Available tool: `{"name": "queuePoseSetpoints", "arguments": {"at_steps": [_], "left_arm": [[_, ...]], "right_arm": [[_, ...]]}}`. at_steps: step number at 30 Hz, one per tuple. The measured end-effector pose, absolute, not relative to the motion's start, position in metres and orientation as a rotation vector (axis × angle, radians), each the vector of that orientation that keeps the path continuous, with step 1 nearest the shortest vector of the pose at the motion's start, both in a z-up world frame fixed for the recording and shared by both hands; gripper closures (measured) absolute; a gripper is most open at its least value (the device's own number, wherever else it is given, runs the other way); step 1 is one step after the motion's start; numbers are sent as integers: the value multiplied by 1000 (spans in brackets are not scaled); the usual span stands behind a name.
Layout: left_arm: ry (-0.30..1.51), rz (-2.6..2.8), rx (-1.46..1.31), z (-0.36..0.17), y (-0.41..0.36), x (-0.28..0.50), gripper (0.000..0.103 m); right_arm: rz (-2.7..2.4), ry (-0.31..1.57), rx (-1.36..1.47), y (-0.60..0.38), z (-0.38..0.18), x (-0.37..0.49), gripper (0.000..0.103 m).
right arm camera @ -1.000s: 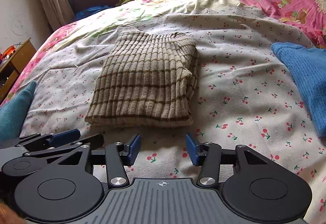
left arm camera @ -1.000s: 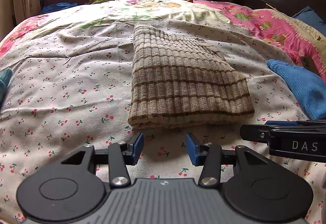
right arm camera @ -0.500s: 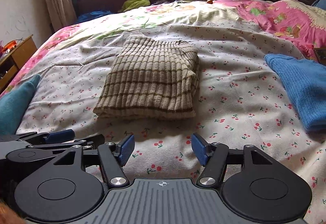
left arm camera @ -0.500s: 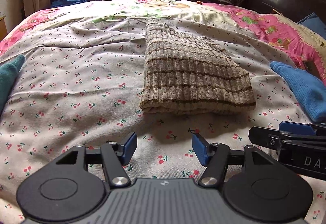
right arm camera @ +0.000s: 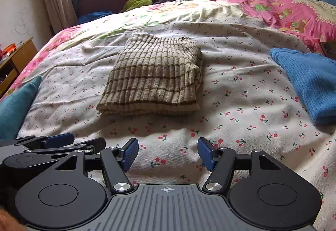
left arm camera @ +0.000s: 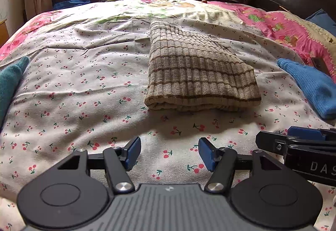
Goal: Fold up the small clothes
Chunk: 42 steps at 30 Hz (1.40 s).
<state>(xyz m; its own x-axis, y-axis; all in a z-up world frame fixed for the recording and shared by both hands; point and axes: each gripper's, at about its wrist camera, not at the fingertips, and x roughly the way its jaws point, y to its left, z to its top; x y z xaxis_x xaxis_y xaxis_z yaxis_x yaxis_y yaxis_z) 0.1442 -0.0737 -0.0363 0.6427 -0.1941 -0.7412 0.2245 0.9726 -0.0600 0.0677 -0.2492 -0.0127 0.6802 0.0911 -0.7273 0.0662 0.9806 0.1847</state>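
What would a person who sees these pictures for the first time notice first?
First, the folded beige striped sweater lying in the middle of the cherry-print bedsheet, with nothing touching it. Next, the bright blue knit garment at the right edge of the bed and a teal one at the left edge. Low in front, the right gripper and the left gripper have open, empty jaws above the sheet.

The sweater [left arm camera: 199, 75] is matt ribbed knit (tan, brown-striped) on a thin, wrinkled cotton-like bedsheet [left arm camera: 84, 92].
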Motion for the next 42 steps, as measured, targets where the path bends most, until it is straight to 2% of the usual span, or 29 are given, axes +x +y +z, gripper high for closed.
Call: {"name": "queuePoseSetpoints", "arguments": {"at_steps": [8,11,14,17,32,42], "left_arm": [[844,-239,47,-38,-76,137,31],[846,-239,42,-38,-75,135,31],[850,-243,37,-39,-74,133,30],[856,-236,34,-41,-73,132,25],[876,-205,-12,-45,-60,127,24],[900,-176,-10,-46,-55,122,24]], "right_arm": [[7,821,208,-249,-16,63,39],[0,810,212,-249,-17,60,33],[-6,796,195,-247,-16,56,32],[-8,787,183,-244,-17,54,31],[-30,721,179,-239,-18,41,16],[-61,762,162,-238,-28,38,16]]}}
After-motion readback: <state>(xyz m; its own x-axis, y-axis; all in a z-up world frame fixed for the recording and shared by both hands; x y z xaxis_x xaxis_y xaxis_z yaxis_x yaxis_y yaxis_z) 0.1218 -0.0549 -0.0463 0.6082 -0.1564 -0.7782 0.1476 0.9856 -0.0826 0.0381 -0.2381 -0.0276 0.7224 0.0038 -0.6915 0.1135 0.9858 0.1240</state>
